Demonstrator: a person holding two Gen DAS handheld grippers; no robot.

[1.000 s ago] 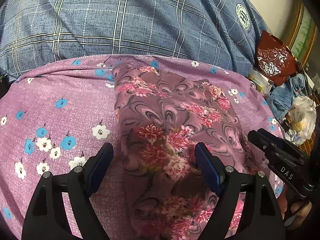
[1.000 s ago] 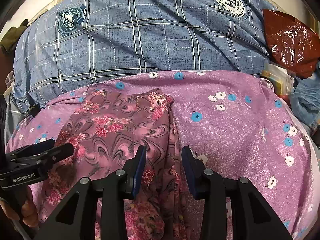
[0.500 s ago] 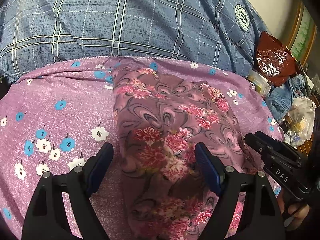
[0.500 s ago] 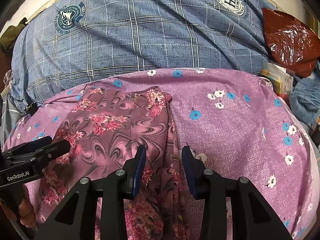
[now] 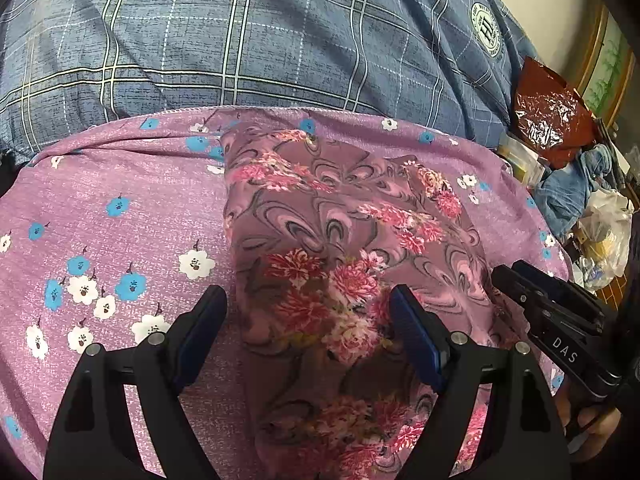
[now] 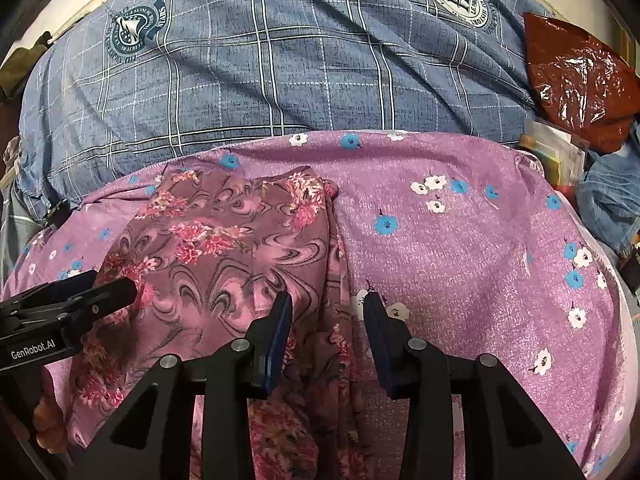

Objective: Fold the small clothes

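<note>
The mauve garment with swirl pattern and pink flowers [image 5: 344,264] lies as a narrow, already folded strip on the purple sheet with blue and white flowers [image 5: 120,240], which covers a bed. The left gripper [image 5: 308,320] hovers with wide fingers over the strip's left edge; the right gripper [image 6: 326,320], fingers narrower and holding nothing, straddles the right edge. I judge a crosswise fold comes next: pinch the near end, carry it toward the blue checked blanket [image 6: 280,60]. The sheet offers free room on both sides.
</note>
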